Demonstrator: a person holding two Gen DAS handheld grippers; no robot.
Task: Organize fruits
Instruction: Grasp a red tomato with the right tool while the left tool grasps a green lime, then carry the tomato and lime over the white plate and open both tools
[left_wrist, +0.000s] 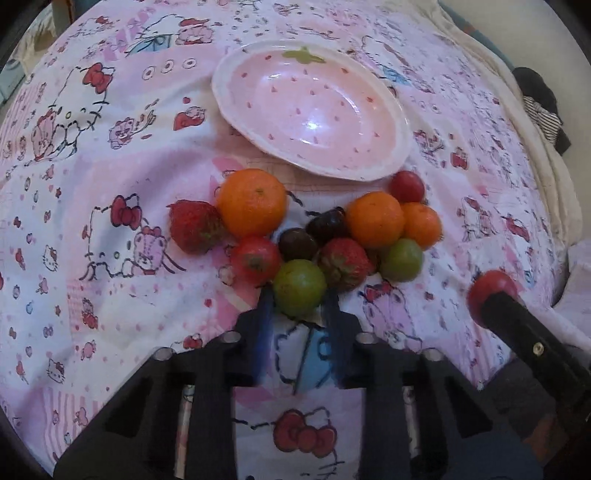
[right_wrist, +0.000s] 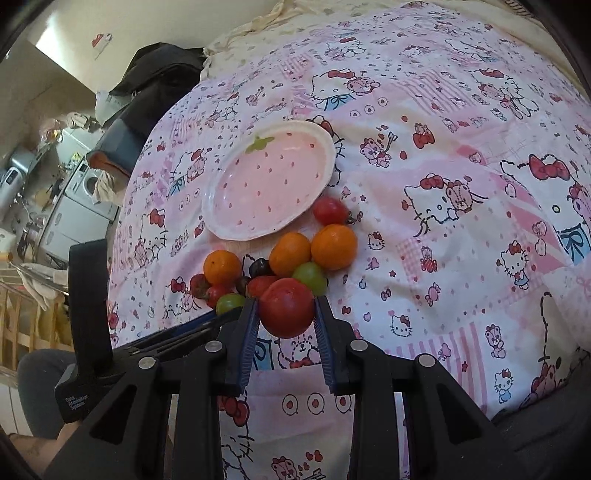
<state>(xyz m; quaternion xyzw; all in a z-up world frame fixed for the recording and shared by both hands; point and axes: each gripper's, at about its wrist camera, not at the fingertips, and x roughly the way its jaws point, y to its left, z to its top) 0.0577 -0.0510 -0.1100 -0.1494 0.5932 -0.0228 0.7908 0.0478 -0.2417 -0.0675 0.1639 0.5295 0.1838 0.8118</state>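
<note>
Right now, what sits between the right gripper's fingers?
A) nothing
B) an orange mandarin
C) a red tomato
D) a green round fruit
C: the right gripper has its blue-padded fingers closed on a round red tomato, held apart from the fruit pile; the pink strawberry-shaped plate holds nothing.

A bed is covered by a pink cartoon sheet (left_wrist: 110, 155). On the sheet, a strawberry-shaped plate (left_wrist: 400, 147) and a pile of fruits (left_wrist: 251, 203) just beside it are seen.
</note>
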